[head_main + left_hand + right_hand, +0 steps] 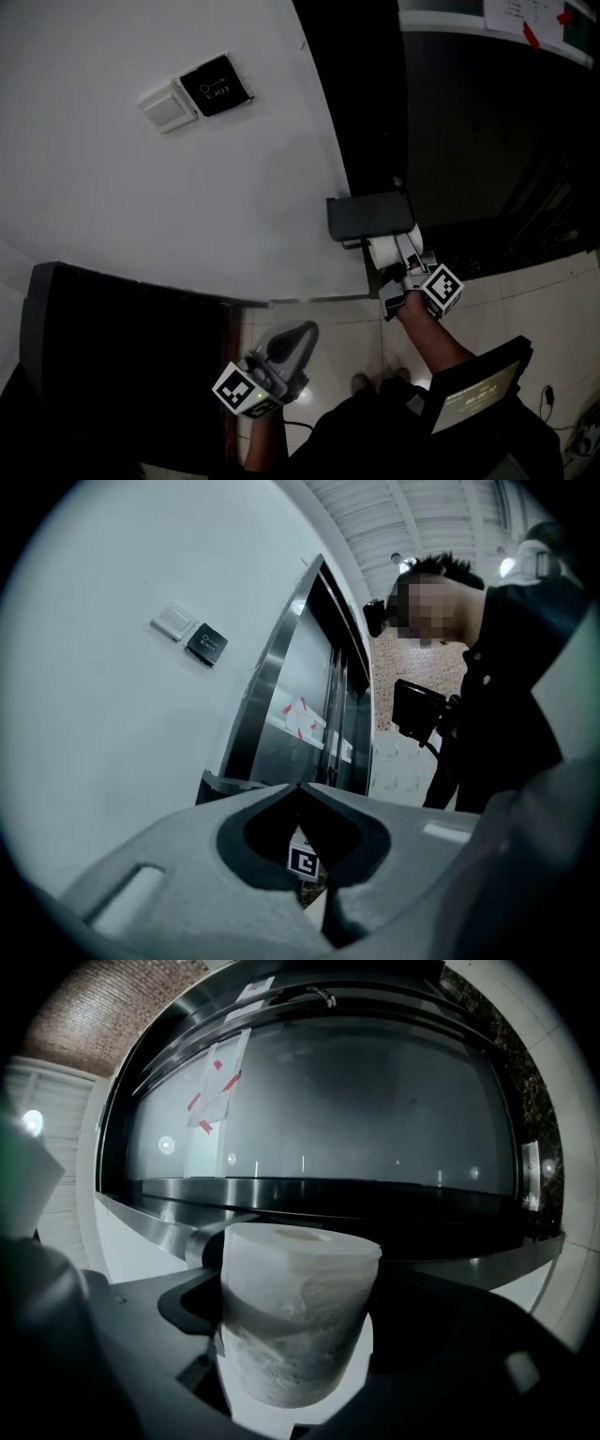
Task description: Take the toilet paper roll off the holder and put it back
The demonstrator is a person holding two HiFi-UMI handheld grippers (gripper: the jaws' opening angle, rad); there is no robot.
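Head view: "EXIT" plate, white roll

Head view: toilet paper roll partly hidden behind right gripper; whether roll touches holder cannot tell. Right gripper view: roll's lower sides hidden behind jaws closed on it. Taped notice: print blurred, unreadable. Papers cut off by top edge, print too small. Lit screen: text too small to read. Marker cube seen only in part through hollow behind left gripper tips.
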